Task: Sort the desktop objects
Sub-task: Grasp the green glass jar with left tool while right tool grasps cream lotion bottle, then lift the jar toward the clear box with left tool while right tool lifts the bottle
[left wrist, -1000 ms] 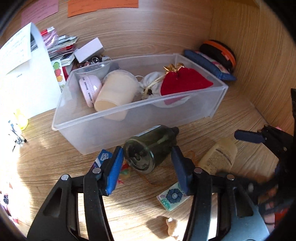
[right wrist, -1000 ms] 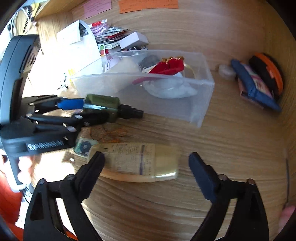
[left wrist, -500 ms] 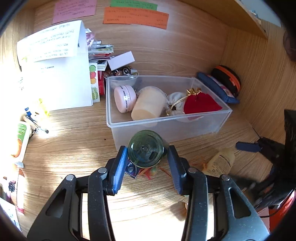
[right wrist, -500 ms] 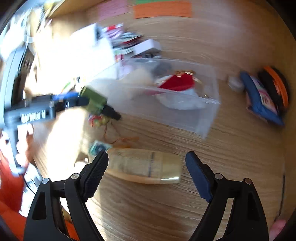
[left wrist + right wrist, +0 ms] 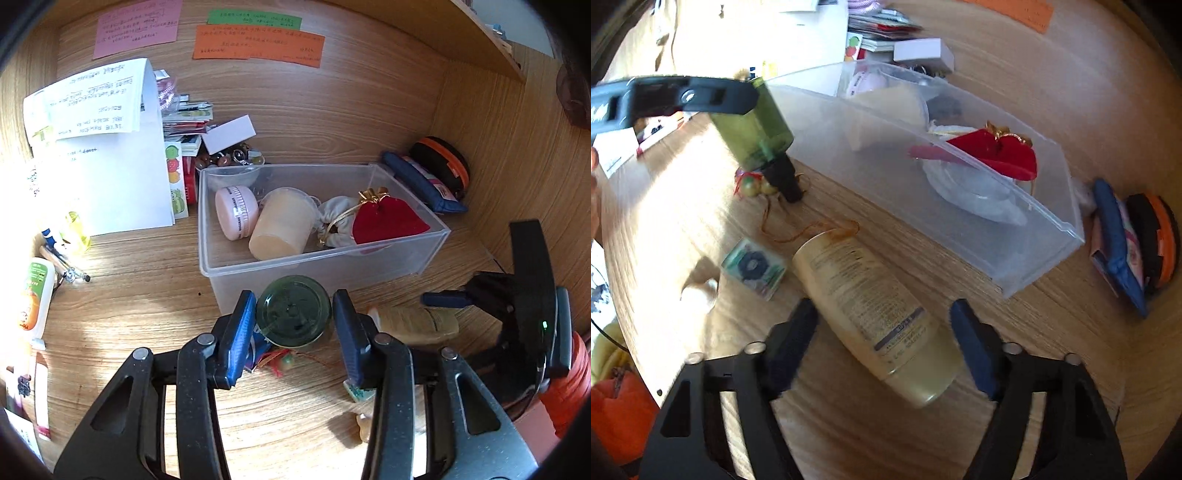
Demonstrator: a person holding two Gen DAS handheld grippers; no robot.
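Observation:
My left gripper [image 5: 293, 325] is shut on a dark green bottle [image 5: 293, 312], held off the desk with its base toward the camera and its black cap pointing down. The right wrist view shows that green bottle [image 5: 753, 125] just left of the clear plastic bin [image 5: 960, 206]. My right gripper [image 5: 882, 332] straddles a cream lotion bottle [image 5: 871, 310] lying on the desk. Its jaws are closing, with a small gap still showing beside the pads. The bin [image 5: 321, 266] holds a pink round case [image 5: 236, 212], a cream cup, a white pouch and a red pouch [image 5: 388, 221].
A small tile with a blue flower [image 5: 753, 267] and a beaded charm on a cord [image 5: 751, 184] lie near the cream bottle. A blue pouch [image 5: 421, 184] and an orange-black case sit in the back right corner. Papers and a white box are stacked at the back left.
My left gripper has closed on the green bottle and lifted it, base now facing the camera. My right gripper has rolled and its jaws have narrowed around the cream bottle.

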